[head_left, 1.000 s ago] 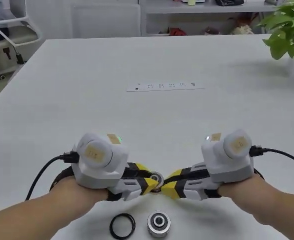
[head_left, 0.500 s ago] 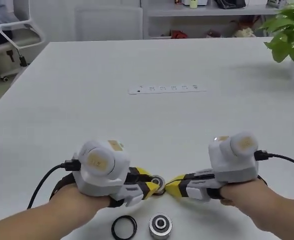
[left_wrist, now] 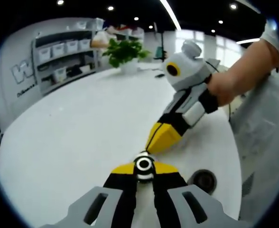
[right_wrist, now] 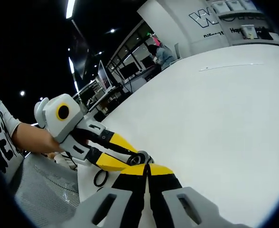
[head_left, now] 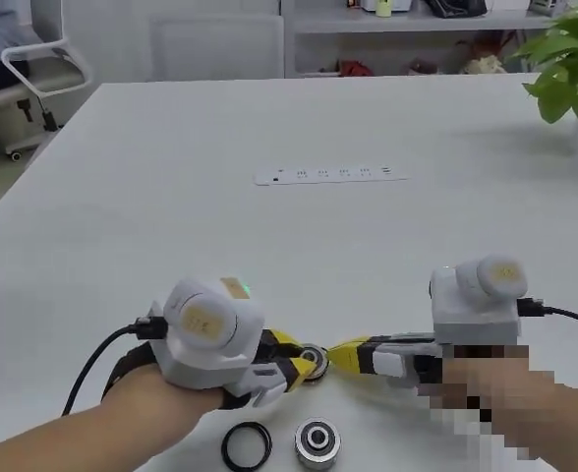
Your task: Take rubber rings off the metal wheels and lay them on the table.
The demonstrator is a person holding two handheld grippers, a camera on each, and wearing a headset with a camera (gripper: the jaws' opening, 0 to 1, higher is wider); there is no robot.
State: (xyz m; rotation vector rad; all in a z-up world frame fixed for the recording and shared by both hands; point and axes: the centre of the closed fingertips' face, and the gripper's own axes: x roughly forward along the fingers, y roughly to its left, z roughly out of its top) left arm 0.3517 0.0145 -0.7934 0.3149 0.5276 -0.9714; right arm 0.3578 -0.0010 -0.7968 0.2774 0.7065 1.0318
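Right tool [head_left: 338, 356] farther right, tips together; left tool [left_wrist: 144, 167] tight on wheel [head_left: 313, 357] above white table [head_left: 269, 256].

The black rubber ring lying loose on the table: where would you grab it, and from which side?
Probably from straight above, pinching the thin band with one tip inside the hole and one outside. The ring lies flat on the table, so it offers no edge from the side. I'd take its left arc, away from the metal wheel beside it.
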